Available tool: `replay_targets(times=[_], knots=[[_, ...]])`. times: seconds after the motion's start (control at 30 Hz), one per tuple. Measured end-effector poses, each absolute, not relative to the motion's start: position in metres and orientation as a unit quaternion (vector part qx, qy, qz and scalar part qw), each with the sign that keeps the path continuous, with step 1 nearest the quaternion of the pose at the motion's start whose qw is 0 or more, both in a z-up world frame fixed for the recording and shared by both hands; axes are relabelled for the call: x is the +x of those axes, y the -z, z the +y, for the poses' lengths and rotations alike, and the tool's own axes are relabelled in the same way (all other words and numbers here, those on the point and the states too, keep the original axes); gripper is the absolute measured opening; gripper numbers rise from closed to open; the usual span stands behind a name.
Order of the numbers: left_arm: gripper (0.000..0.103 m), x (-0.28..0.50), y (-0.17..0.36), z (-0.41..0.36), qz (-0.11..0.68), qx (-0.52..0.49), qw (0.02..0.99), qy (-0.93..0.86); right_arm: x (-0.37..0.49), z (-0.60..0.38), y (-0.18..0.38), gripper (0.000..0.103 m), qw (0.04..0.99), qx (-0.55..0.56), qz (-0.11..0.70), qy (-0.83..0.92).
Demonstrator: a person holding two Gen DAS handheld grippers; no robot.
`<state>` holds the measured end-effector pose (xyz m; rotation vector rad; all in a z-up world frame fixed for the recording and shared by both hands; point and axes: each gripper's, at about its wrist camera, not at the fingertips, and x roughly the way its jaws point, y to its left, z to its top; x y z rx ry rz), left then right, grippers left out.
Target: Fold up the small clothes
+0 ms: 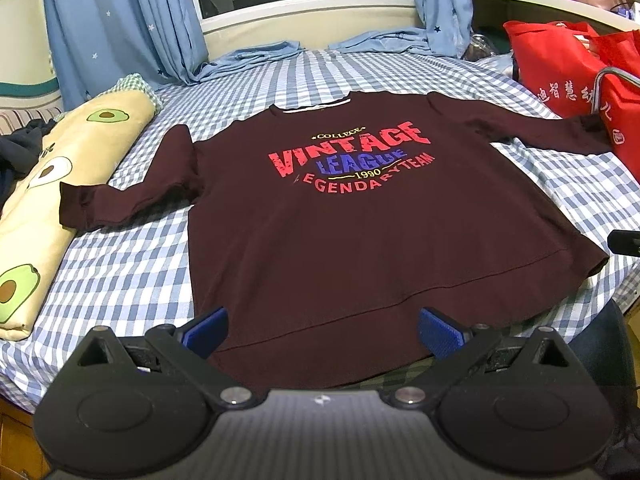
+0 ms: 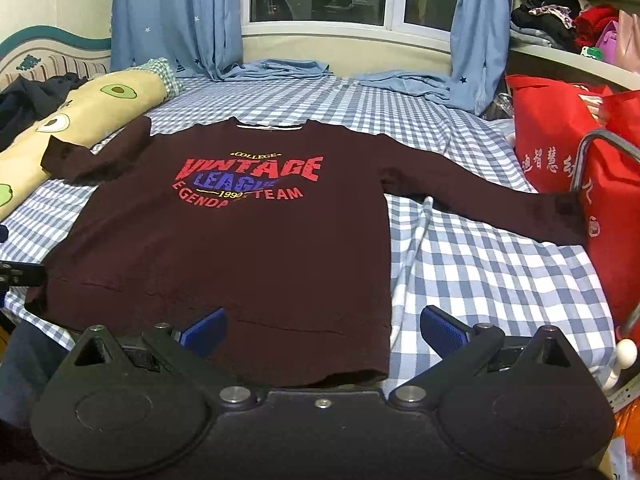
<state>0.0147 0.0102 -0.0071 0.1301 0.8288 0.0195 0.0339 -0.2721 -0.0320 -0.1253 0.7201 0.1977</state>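
Checked bedsheet [image 1: 132, 280] carries the maroon sweatshirt [image 1: 360, 240] spread flat, hem at its near edge. Left gripper [image 1: 323, 332] and right gripper [image 2: 323, 330] hover spread, empty; pinching sheet with hem risks dragging everything askew.

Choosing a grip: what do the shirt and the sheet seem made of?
Shirt: looks like soft matte knit, probably cotton jersey; it lies limp, with a stitched hem. Sheet: apparently thin woven cotton, matte, with fine creases in the check.
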Motion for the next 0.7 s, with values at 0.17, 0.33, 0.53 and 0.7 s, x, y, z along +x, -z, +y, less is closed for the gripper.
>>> replay_targets(times=[0.17,0.33,0.53,0.7], knots=[[0.102,0.018,0.01,0.011,0.405,0.067,0.912,-0.021,0.035,-0.267,0.033,0.103,0.93,-0.083,0.347,-0.092],[0.102,0.02,0.012,0.014,0.409,0.064,0.91,-0.027,0.037,-0.268,0.033,0.103,0.929,-0.075,0.349,-0.097],[0.102,0.019,0.013,0.016,0.409,0.065,0.91,-0.024,0.037,-0.264,0.033,0.103,0.927,-0.082,0.348,-0.11],[0.102,0.018,0.012,0.018,0.409,0.071,0.909,-0.033,0.034,-0.254,0.032,0.102,0.927,-0.087,0.345,-0.122]])
